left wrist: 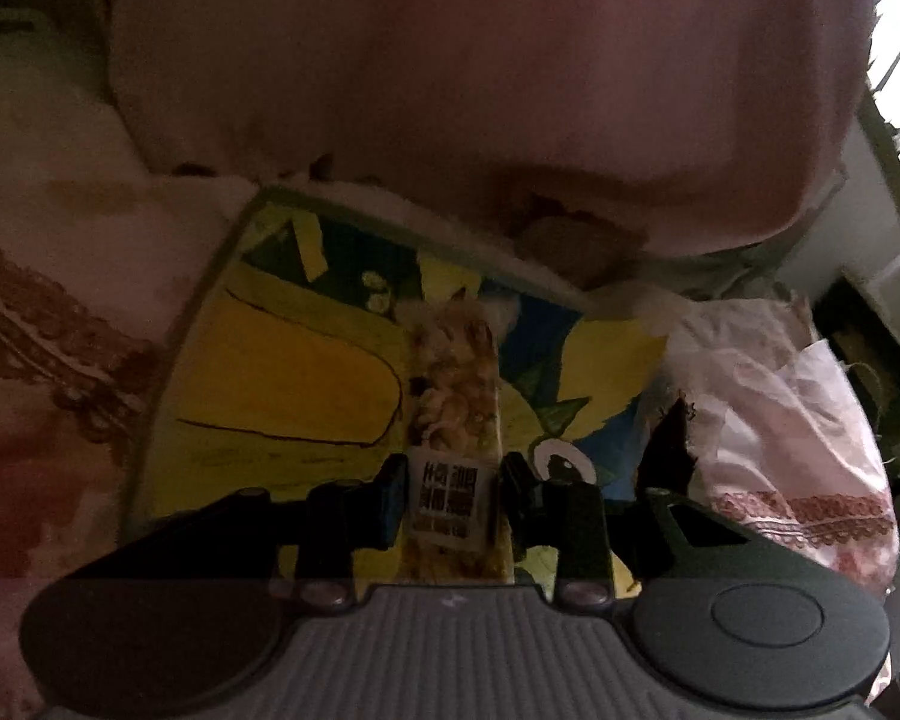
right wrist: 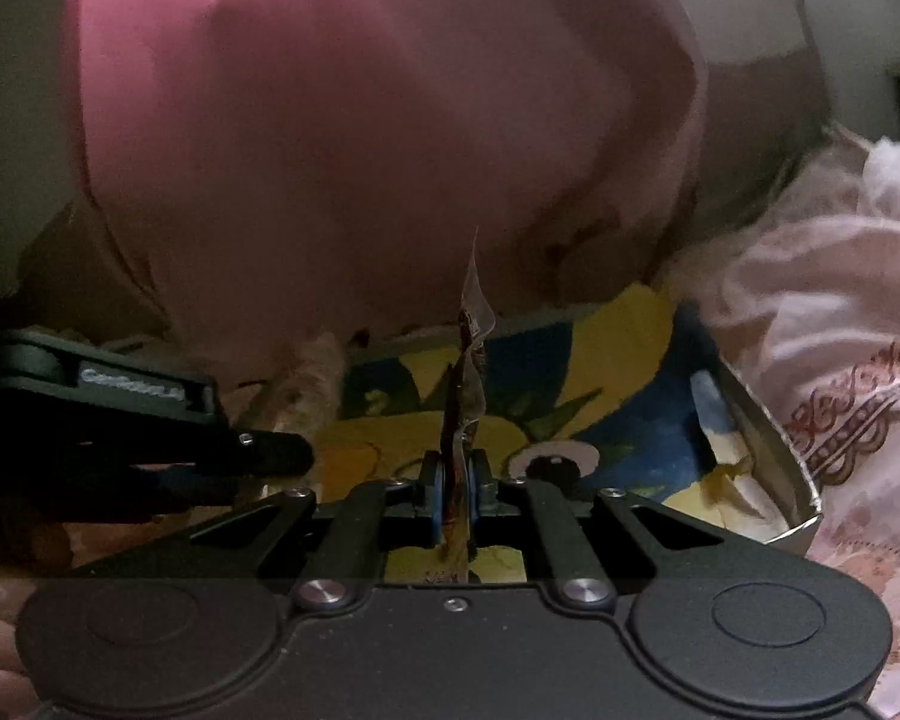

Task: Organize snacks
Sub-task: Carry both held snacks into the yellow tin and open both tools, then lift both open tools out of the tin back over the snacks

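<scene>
My left gripper (left wrist: 450, 498) is shut on a long snack bar (left wrist: 459, 372) with a nut picture and a white label. It holds the bar over a yellow and blue cartoon tin tray (left wrist: 282, 372). My right gripper (right wrist: 455, 498) is shut on a thin dark red snack packet (right wrist: 471, 354), held edge-on and upright above the same tray (right wrist: 762, 438). The left gripper's black arm (right wrist: 150, 414) shows at the left of the right wrist view, beside the snack bar's end (right wrist: 312, 384).
A person in a pink top (left wrist: 480, 72) sits close behind the tray. White cloth with red lace pattern (left wrist: 810, 480) lies around the tray on both sides. A dark snack packet (left wrist: 669, 444) rests at the tray's right edge.
</scene>
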A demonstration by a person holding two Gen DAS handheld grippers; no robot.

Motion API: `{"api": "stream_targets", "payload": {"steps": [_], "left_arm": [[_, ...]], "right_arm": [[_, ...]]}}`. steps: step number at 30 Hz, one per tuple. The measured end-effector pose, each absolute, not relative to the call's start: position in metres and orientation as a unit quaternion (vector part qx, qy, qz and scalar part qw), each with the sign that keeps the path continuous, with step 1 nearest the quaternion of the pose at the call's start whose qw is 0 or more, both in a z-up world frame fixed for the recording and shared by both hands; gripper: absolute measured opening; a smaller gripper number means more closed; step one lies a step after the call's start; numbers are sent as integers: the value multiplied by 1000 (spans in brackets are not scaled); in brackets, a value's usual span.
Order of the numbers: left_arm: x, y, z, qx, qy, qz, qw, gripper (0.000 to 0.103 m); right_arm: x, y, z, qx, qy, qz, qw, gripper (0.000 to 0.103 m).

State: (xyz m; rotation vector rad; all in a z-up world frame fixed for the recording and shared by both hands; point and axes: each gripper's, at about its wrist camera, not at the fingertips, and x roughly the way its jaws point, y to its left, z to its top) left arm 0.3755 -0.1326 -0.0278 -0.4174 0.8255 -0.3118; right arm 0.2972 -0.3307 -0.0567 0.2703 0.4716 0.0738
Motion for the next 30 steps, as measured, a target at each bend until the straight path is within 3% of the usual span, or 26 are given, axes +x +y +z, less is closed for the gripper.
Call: {"api": "stream_targets", "payload": {"steps": [10, 13, 17, 22, 24, 26, 30], "left_arm": [[389, -166, -49, -159, 419, -135, 884, 37], [388, -170, -47, -145, 420, -133, 886, 38], [386, -171, -42, -145, 422, -131, 885, 41], [379, -169, -31, -134, 415, -124, 891, 56], [374, -167, -23, -131, 409, -122, 895, 60], [368, -164, -14, -130, 402, -121, 898, 65], [350, -154, 6, -127, 380, -116, 909, 82]], "right_arm": [[319, -349, -74, 182, 260, 32, 948, 8], [320, -353, -77, 192, 275, 29, 942, 13], [322, -359, -75, 196, 288, 21, 937, 24], [316, -365, -66, 199, 289, 13, 936, 40], [310, -366, -59, 194, 280, 10, 940, 52], [302, -364, -51, 183, 270, 8, 945, 59], [283, -358, -33, 153, 253, 4, 955, 73]]}}
